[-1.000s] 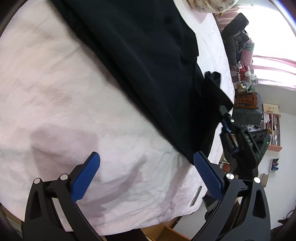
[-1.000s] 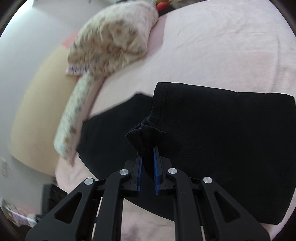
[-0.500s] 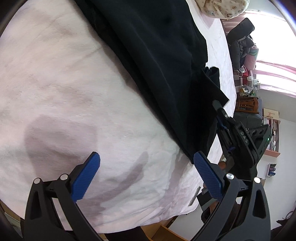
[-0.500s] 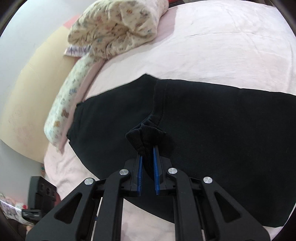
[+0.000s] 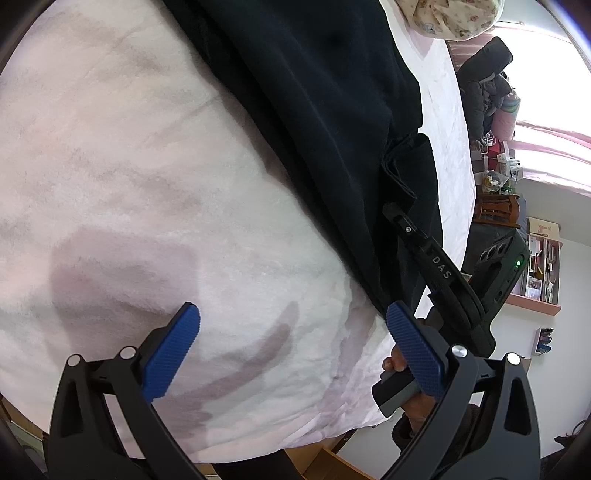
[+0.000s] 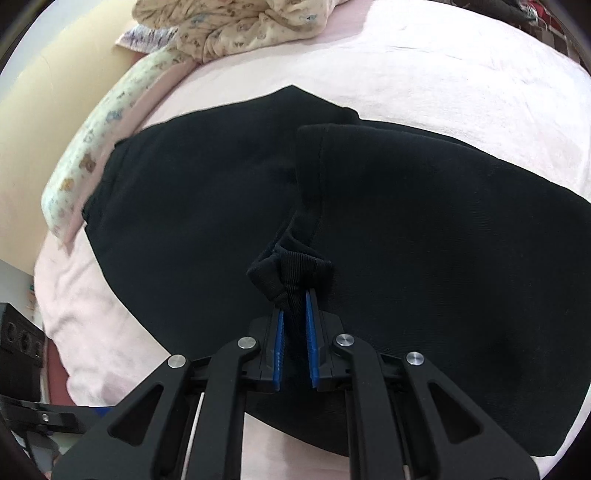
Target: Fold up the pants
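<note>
Black pants (image 6: pixel 406 229) lie spread on a pink bed sheet (image 6: pixel 424 74), one layer folded over another. My right gripper (image 6: pixel 293 295) is shut on a bunched ribbed cuff (image 6: pixel 291 273) of the pants, holding it just above the cloth. In the left wrist view the pants (image 5: pixel 314 92) run across the top, with the right gripper (image 5: pixel 393 212) pinching their corner near the bed's edge. My left gripper (image 5: pixel 291 321) hangs open over bare sheet (image 5: pixel 129 184), with nothing between its blue pads (image 5: pixel 173 343).
A floral quilt (image 6: pixel 236 22) and a patterned pillow (image 6: pixel 96 140) lie at the head of the bed. The bed's edge (image 5: pixel 332 417) drops off below the left gripper. A dark chair (image 5: pixel 484 81), shelves (image 5: pixel 543 258) and a window stand beyond the bed.
My right gripper has carried the cuff farther across the pants and lower, tilting down. More of the lower layer and bed shows. The left gripper has stayed in place, open.
</note>
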